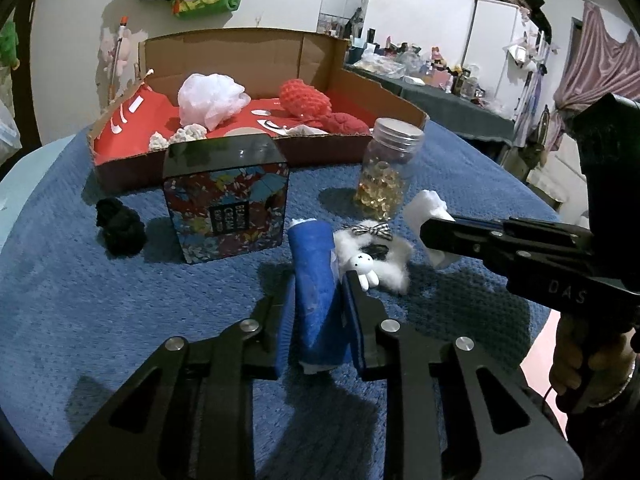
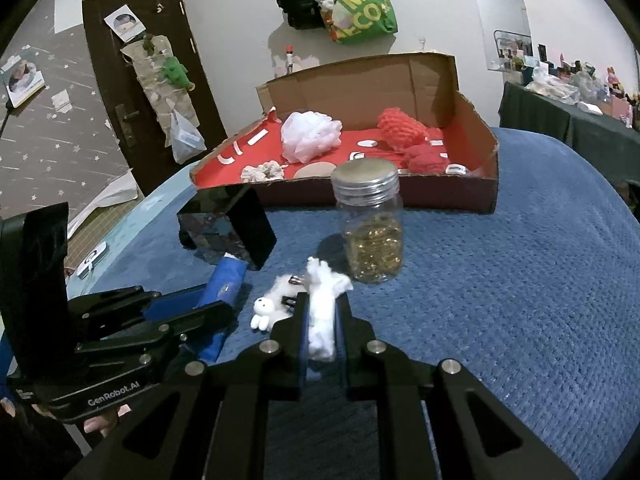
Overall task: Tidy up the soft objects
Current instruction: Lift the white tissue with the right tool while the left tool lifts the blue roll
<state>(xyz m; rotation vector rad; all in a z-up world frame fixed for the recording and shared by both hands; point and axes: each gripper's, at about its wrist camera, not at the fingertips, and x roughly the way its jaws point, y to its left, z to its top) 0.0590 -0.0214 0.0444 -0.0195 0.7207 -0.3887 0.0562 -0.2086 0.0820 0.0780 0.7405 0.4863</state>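
Both grippers loaded. Left gripper (image 1: 316,312) is pinching the blue rolled cloth (image 1: 314,280), jaws clamped on its sides near the lower end. Right gripper (image 2: 322,320) is pressed together on the white fluffy wad (image 2: 322,312), which bulges out past the tips.

Drop target, by my read: the cardboard box (image 1: 240,50) at 12 o'clock, already holding a white mesh puff (image 1: 210,98) and red knit pieces (image 1: 306,100).

Risks:
- Bunny hair clip (image 1: 366,264) sits between the two held items, touching or nearly touching both; its fluff may drag along on lift.
- Glass jar (image 2: 370,228) at 12 o'clock of the right gripper, patterned tin (image 1: 228,208) at 11 o'clock of the left. A straight path clips either one.
- Roll gripped low, so the far end could sag or unroll.
- Black knit ball (image 1: 120,228) not yet boxed, at 10 o'clock on the tabletop (image 1: 80,300).
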